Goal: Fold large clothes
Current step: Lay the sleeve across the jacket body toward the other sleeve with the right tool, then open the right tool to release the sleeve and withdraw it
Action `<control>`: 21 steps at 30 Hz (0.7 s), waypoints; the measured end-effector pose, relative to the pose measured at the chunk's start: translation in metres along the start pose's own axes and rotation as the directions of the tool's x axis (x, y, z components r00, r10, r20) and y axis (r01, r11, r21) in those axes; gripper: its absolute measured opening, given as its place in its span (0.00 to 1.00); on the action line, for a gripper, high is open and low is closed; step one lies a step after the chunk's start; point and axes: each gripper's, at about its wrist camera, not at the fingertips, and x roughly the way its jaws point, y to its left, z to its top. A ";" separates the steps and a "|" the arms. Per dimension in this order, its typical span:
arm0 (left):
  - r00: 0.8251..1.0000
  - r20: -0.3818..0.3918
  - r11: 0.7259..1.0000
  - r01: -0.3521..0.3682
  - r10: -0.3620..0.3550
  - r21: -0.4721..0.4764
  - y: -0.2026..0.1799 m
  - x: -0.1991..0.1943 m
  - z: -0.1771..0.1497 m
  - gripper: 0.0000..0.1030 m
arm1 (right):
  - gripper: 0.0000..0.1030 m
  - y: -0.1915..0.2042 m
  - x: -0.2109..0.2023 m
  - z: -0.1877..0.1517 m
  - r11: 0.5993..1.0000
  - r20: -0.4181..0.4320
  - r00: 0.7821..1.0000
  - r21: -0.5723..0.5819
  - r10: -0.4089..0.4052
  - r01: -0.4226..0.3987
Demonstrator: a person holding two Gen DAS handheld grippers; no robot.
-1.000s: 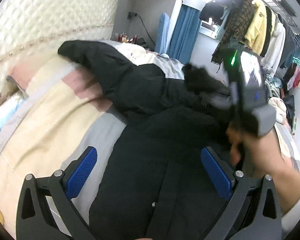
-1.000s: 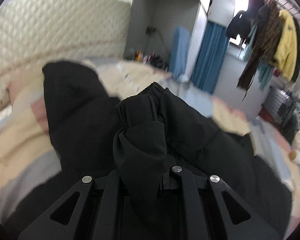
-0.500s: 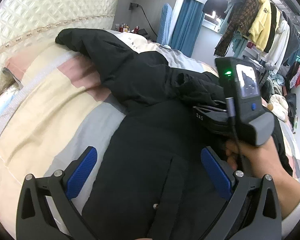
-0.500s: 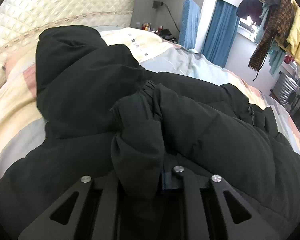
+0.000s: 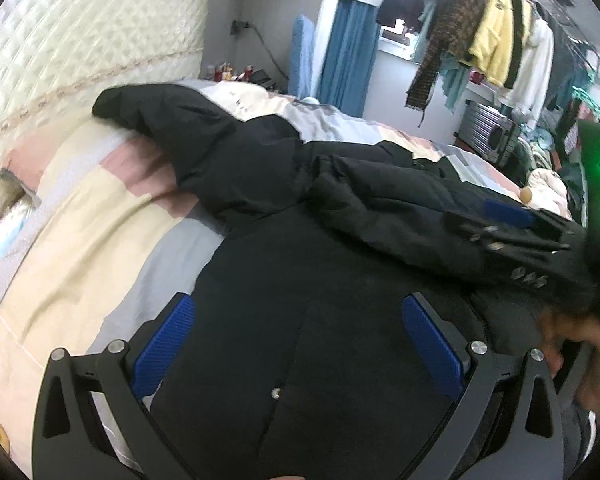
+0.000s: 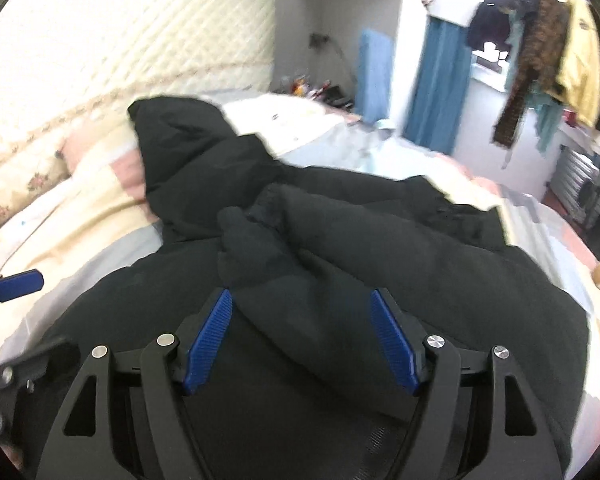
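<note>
A black hooded puffer jacket (image 5: 300, 240) lies spread on the bed, its hood (image 5: 160, 116) toward the headboard. One sleeve (image 6: 268, 248) is folded across the jacket's (image 6: 420, 280) chest, with its cuff (image 6: 236, 228) near the hood (image 6: 168, 132). My right gripper (image 6: 300, 296) hovers just behind that sleeve. Its jaws are opening and the blue pads stand clear of the cloth. In the left wrist view it shows blurred at the right (image 5: 512, 220), held by a hand (image 5: 560, 344). My left gripper (image 5: 296, 308) stands open above the jacket's front, holding nothing.
The bedsheet (image 5: 100, 220) has cream, pink and grey patches. A quilted headboard (image 5: 80, 52) is at the left. Beyond the bed are a nightstand with small items (image 5: 240, 74), a blue curtain (image 5: 348, 52), a suitcase (image 5: 488, 132) and a rack of hanging clothes (image 5: 496, 48).
The right gripper was shut on the sleeve cuff; its jaws have now parted, it has drawn back, and the sleeve lies on the jacket. The left gripper has barely shifted.
</note>
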 end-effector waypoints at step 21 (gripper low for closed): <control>0.999 -0.003 0.998 0.051 -0.051 0.047 -0.045 0.012 -0.015 1.00 | 0.69 -0.193 -0.047 -0.134 0.903 -0.061 0.959 0.325 -0.278 0.283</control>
